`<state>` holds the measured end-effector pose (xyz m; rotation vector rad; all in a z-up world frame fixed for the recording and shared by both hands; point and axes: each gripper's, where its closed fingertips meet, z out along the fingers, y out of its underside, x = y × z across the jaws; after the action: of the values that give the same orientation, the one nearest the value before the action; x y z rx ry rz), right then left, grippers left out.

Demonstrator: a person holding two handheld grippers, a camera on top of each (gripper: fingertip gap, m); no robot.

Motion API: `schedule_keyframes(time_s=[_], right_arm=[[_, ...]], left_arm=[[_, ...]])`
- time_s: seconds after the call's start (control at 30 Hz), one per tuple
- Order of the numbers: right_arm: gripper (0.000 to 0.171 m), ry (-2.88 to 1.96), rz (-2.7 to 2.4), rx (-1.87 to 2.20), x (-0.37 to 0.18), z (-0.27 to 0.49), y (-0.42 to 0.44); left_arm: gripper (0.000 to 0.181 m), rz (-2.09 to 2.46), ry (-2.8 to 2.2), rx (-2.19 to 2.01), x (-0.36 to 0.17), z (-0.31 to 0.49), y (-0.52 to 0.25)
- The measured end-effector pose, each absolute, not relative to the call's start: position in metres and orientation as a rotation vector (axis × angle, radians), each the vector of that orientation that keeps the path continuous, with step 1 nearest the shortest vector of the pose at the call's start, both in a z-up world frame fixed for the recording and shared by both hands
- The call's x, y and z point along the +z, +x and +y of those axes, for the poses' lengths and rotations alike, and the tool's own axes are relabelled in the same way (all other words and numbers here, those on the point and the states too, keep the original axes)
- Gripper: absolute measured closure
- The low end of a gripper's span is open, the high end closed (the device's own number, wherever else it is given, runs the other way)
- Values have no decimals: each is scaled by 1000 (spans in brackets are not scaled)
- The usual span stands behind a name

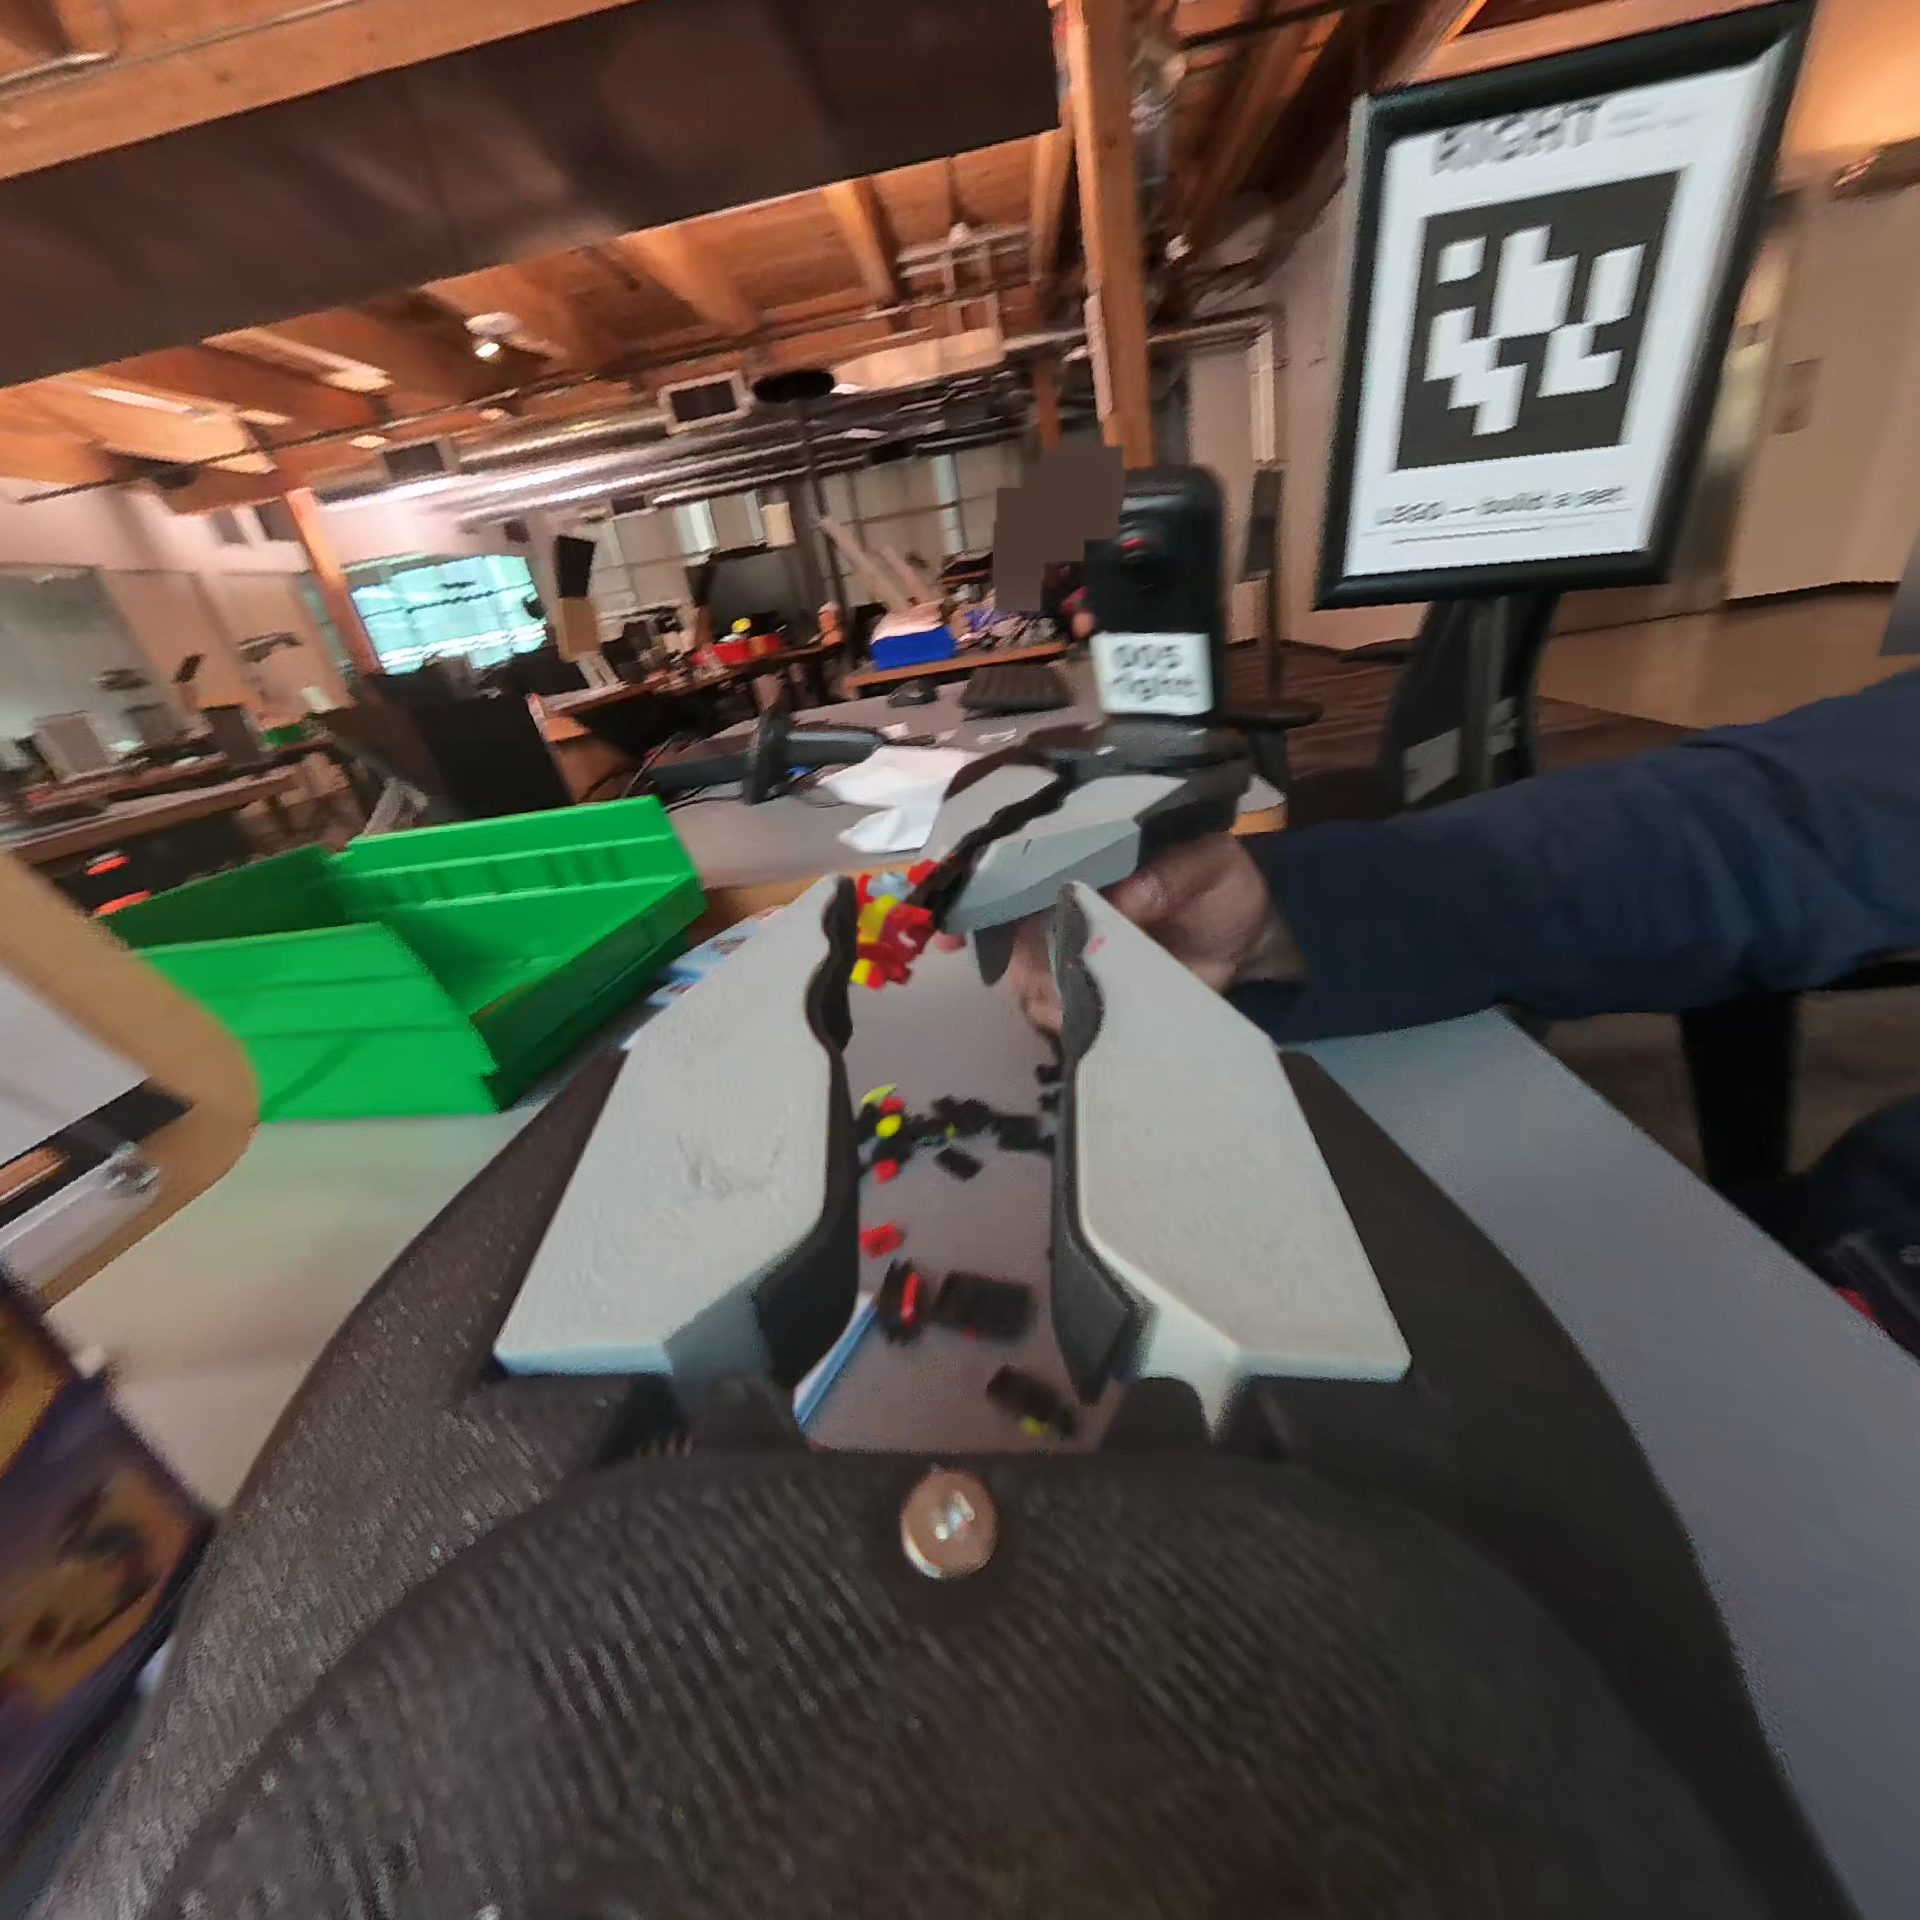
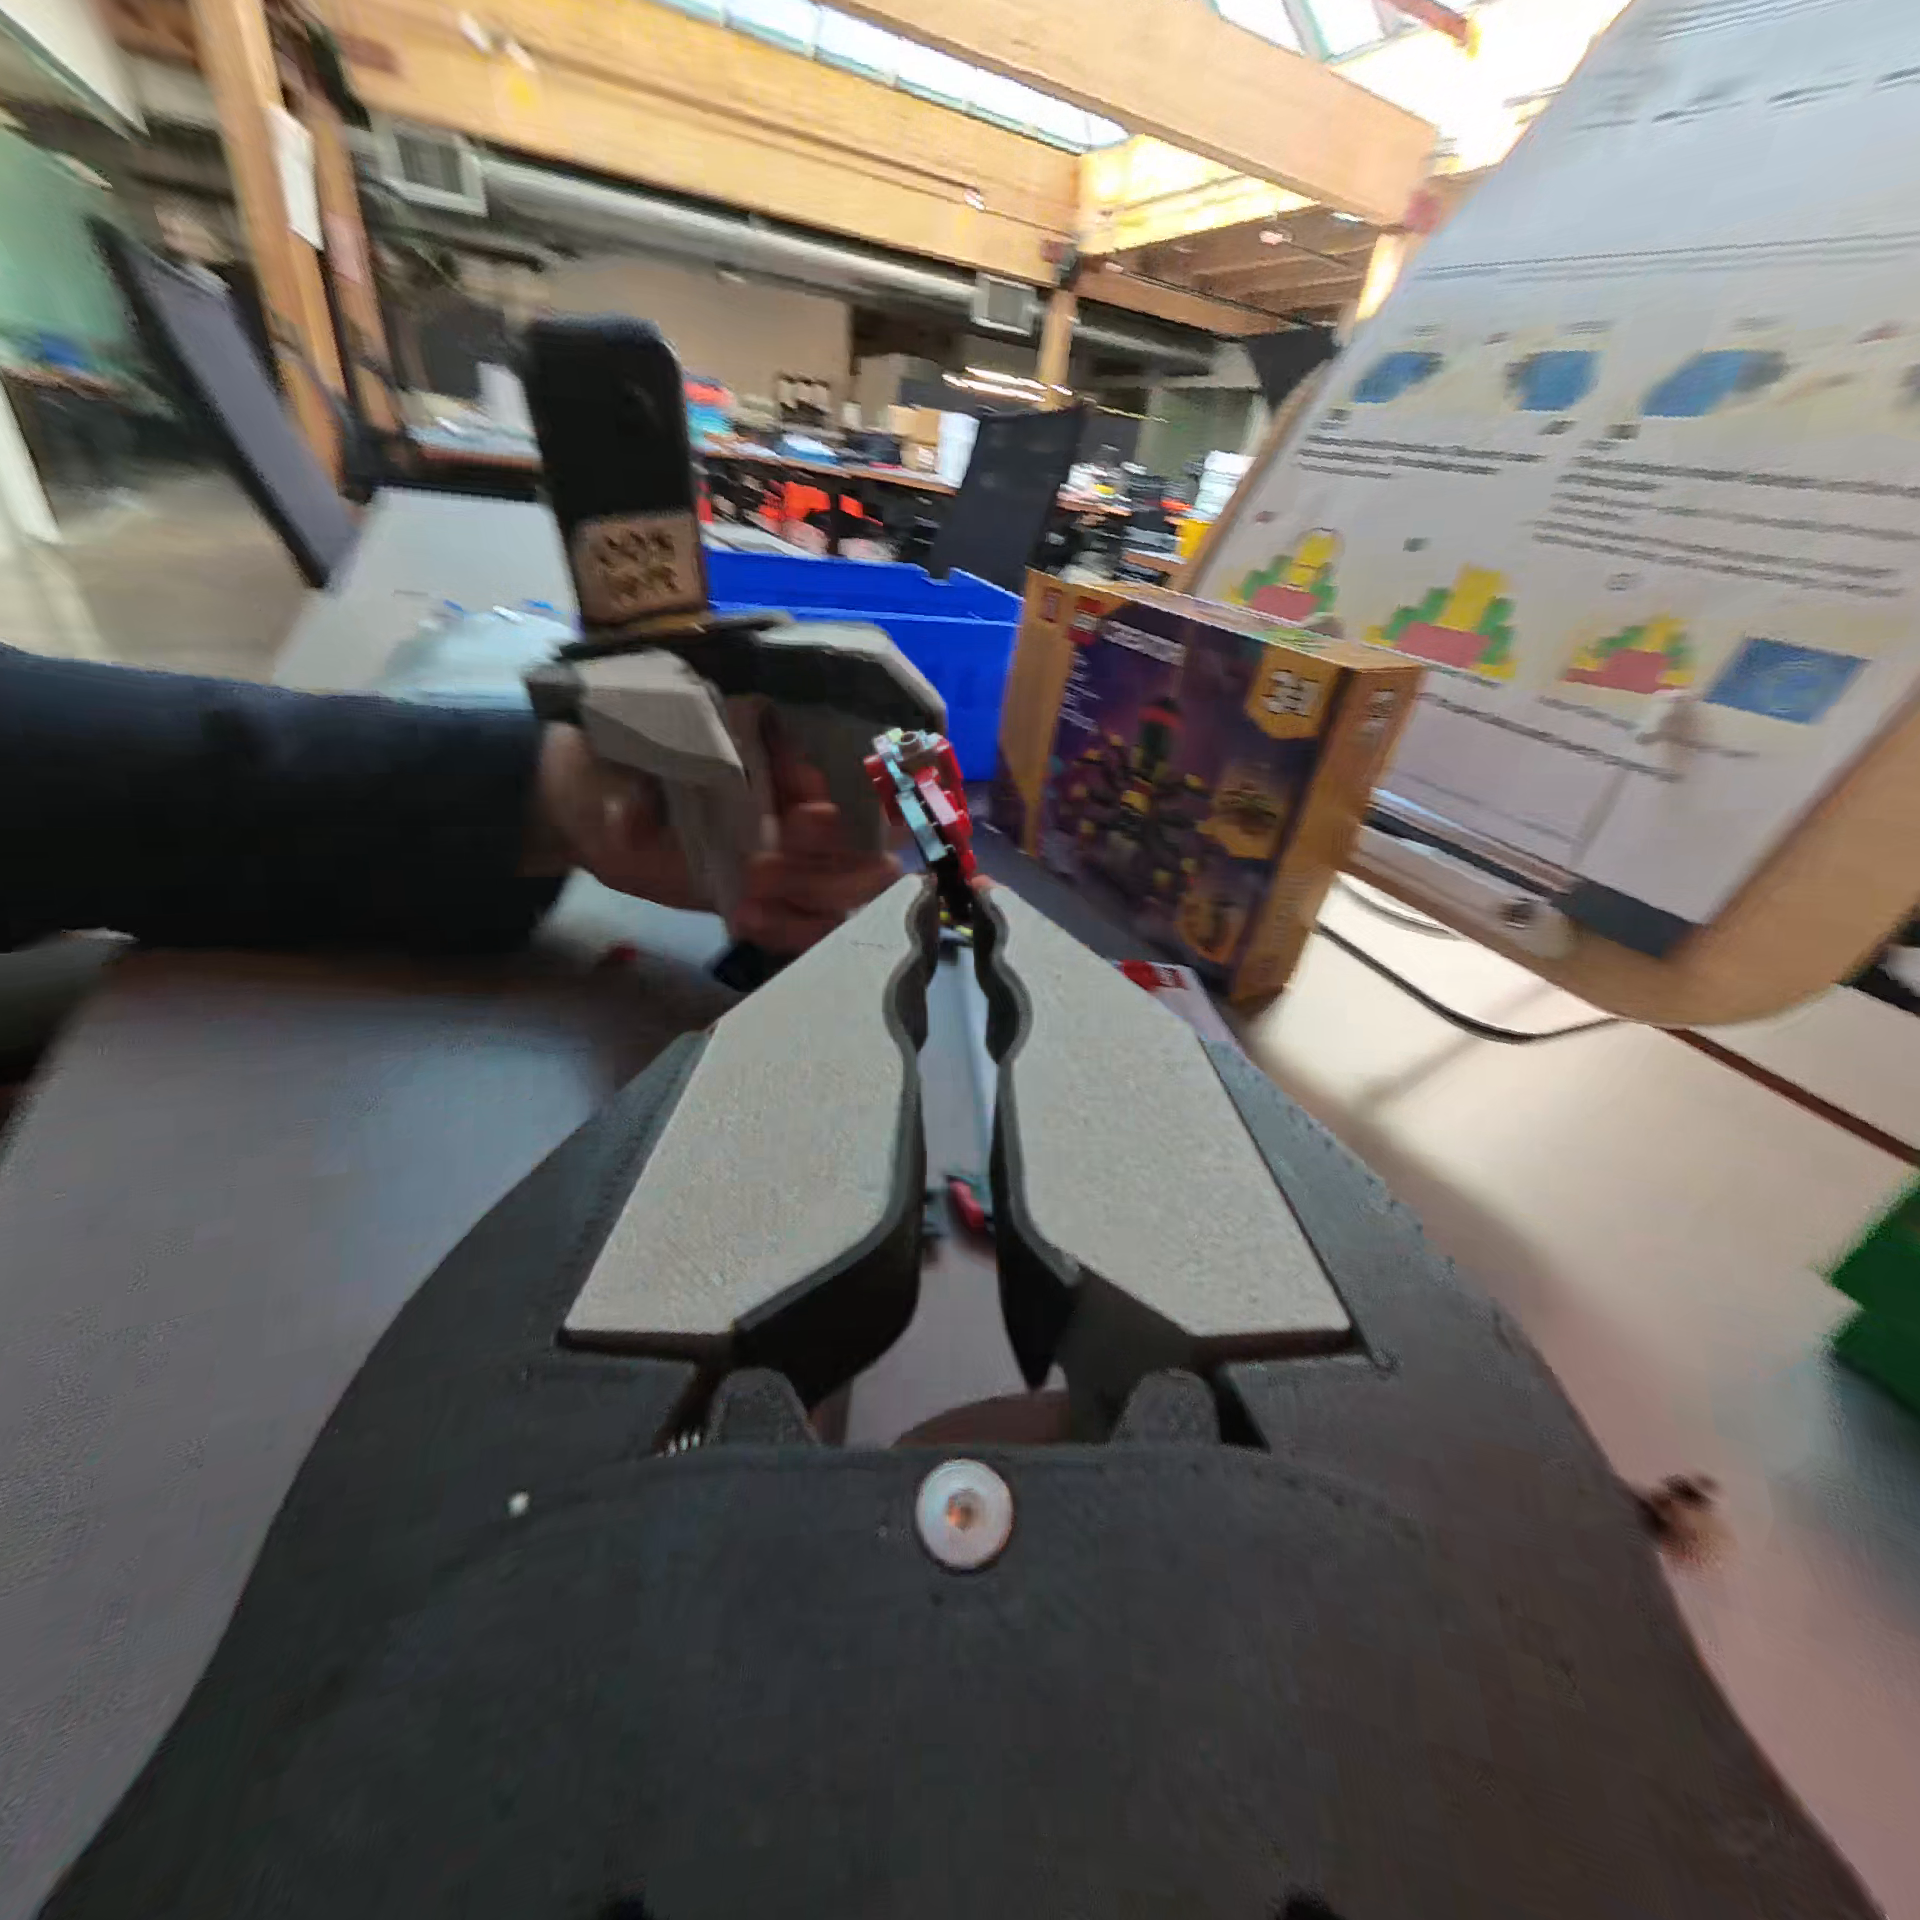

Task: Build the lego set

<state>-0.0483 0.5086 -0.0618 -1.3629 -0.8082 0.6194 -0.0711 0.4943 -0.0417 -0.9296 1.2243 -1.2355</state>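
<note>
Now my right fingers [image 2: 951, 914] pinch the half-built model [image 2: 925, 795] aloft while my left fingers [image 1: 945, 935] gape empty beside it, so next I fetch a loose brick [image 1: 982, 1304] from the worktop [image 1: 1558, 1195].

Red, yellow and grey are seen on the model [image 1: 885, 928] — loose bricks [image 1: 940, 1226] are black, red and yellow. Green bins [image 1: 436, 966] are shown, a blue bin [image 2: 883, 613], and a yellow-and-purple box [image 2: 1195, 769] — grey fingers [image 1: 707, 1143] are edged in black.

green bins [image 1: 436, 966] motion-blurred; purple box [image 1: 62, 1538] cut off at left edge
</note>
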Motion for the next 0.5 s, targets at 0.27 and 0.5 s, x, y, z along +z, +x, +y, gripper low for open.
schedule_keyframes(time_s=[0.27,0.5], right_arm=[[164,-1510,-1225,-142,-141,530,-21],[150,-1474,-1028,41,-108,526,6]], left_arm=[[150,1043,-1308,-1040,-61,560,-87],[144,1002,-1479,-906,-81,585,-92]])
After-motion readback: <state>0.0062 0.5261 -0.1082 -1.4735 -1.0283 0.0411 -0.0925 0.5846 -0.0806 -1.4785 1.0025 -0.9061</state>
